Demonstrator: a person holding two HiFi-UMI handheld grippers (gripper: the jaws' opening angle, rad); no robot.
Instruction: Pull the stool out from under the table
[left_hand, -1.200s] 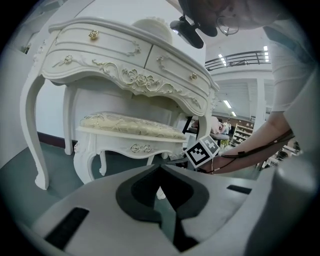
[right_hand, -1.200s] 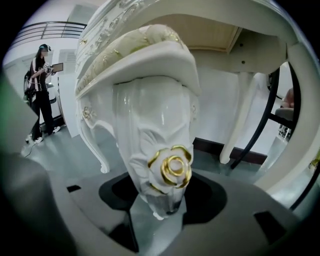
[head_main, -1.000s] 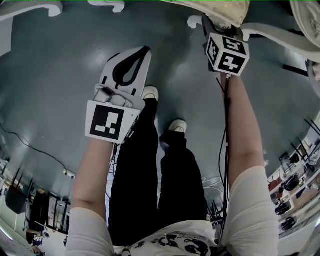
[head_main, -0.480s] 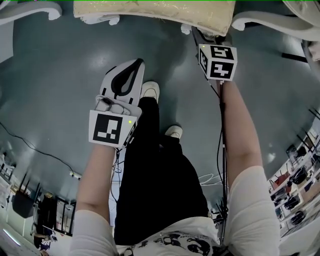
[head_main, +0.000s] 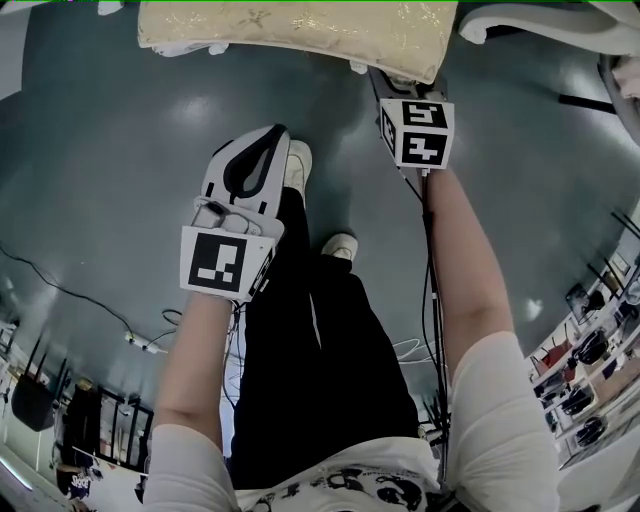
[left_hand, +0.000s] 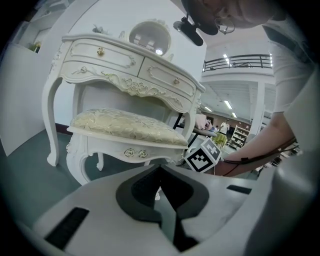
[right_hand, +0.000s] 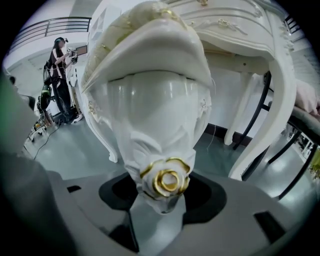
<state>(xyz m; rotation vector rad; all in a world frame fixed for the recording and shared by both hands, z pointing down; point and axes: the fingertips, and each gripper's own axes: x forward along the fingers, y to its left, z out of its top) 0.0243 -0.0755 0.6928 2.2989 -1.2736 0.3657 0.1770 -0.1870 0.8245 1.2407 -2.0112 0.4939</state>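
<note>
The white stool with a cream and gold cushion (head_main: 300, 30) fills the top of the head view, partly out from the carved white dressing table (left_hand: 125, 65). My right gripper (head_main: 388, 82) is shut on the stool's front right corner. In the right gripper view the corner's carved leg top with a gold rose (right_hand: 169, 180) sits clamped between the jaws (right_hand: 162, 202). My left gripper (head_main: 278, 132) hangs over the floor below the stool, shut and holding nothing. From the left gripper view (left_hand: 160, 169) I see the stool (left_hand: 125, 127) side-on, an arm's reach ahead.
The table's curved white legs (right_hand: 272, 115) stand right behind the stool. The person's shoes (head_main: 297, 162) are on the grey floor just below the seat. Cables (head_main: 60, 290) trail across the floor at left. Shelving (head_main: 590, 350) lines the right edge. Another person (right_hand: 60, 80) stands far off.
The stool has slid out toward the person with the right gripper, showing much more of its cushion. The feet have stepped back. The left gripper stays shut and empty.
</note>
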